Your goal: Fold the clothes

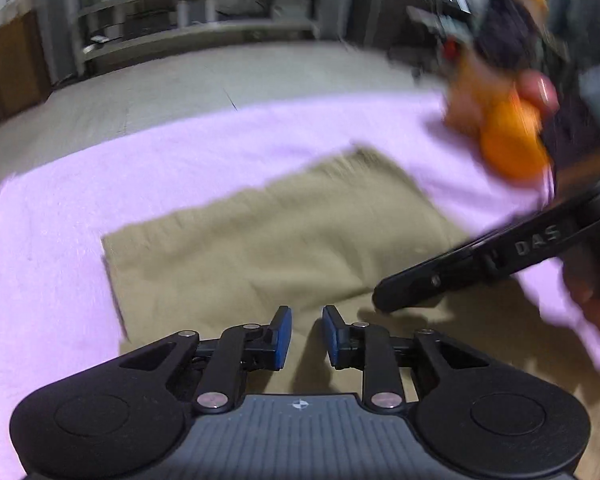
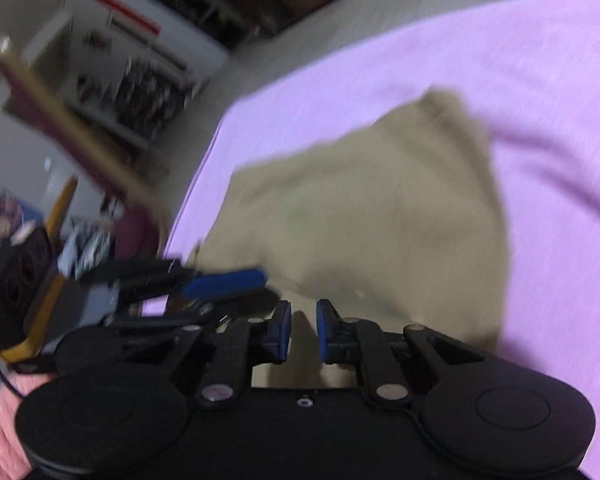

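Your left gripper [image 1: 307,320] hangs over the near edge of the tan garment [image 1: 276,236], its blue pads [image 1: 285,326] standing a little apart with nothing between them. The garment lies flat as a folded rectangle on the lilac cover [image 1: 140,168] of the table, and it reaches under both tools.

Your right gripper [image 2: 303,322] also shows a narrow gap between its pads [image 2: 323,328], with only tan cloth [image 2: 380,220] seen beyond that gap and nothing pinched. From the left wrist view, its black finger [image 1: 460,272] slants in from the right, and the raised letters "DAS" [image 1: 538,242] can be read on the arm; any further letters are hidden. Its tip sits low over the garment's right part. Shelving [image 1: 188,20] stands far back, too blurred for any writing there to be read.
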A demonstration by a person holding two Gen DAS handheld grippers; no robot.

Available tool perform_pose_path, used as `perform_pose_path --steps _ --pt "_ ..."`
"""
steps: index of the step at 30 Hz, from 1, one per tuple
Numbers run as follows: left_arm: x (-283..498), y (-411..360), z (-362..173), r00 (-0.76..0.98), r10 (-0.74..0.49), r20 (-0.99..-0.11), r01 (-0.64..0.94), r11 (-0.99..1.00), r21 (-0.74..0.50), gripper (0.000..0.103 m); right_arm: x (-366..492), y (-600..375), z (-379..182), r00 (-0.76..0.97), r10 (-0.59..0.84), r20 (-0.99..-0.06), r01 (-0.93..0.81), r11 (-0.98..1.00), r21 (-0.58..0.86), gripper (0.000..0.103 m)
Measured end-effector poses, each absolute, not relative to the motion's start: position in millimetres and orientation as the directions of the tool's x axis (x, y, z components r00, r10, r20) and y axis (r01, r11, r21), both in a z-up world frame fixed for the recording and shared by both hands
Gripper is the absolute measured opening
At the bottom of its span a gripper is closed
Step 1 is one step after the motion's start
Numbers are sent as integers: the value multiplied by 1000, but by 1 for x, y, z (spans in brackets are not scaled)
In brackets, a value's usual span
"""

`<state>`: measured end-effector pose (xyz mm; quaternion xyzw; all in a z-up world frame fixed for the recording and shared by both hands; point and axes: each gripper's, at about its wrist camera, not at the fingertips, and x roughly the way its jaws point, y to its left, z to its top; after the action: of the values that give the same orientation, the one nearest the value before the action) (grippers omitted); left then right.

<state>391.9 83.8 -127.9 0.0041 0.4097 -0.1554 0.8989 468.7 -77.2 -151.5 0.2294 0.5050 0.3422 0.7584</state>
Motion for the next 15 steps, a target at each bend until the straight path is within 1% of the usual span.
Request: perform_pose_path --steps 2,3,4,6,7,8,10,11,12,13,14,15 --pt "405 100 -134 680 -171 -713 135 985 -107 26 482 -96 -159 366 734 -572 -217 665 714 13" --pt "411 109 -138 707 -108 -699 58 994 -94 23 485 -105 -161 422 717 -556 -186 668 721 12" --pt "414 116 -141 724 -72 -686 7 995 -96 18 486 -112 -164 473 693 -544 -160 675 720 6" --pt "416 125 -144 748 -38 -663 -56 991 -120 13 481 -120 -167 542 648 -534 -134 695 707 0" --pt "417 124 -143 754 -15 -656 -84 989 -118 13 479 -124 -168 575 624 -528 -121 704 700 0" --pt "417 119 -140 761 26 -648 -114 989 -93 13 477 -127 -169 605 601 -522 -108 712 694 0" --pt "413 109 -131 765 180 -618 -211 977 23 15 467 -127 -163 646 552 -527 -91 741 665 0" --pt "408 106 -124 763 233 -603 -246 967 63 16 462 -124 -155 667 510 -543 -81 774 628 2" --pt "401 105 -116 762 256 -595 -262 962 80 19 457 -122 -147 688 466 -556 -69 805 589 15" --pt "394 104 -108 761 280 -586 -277 956 96 23 452 -119 -139 705 426 -567 -59 832 552 22" --pt "386 104 -99 758 277 -590 -274 957 98 24 445 -120 -130 705 419 -573 -65 842 535 22" --pt "376 105 -89 757 248 -605 -249 965 83 24 437 -123 -120 698 423 -578 -72 844 532 22"
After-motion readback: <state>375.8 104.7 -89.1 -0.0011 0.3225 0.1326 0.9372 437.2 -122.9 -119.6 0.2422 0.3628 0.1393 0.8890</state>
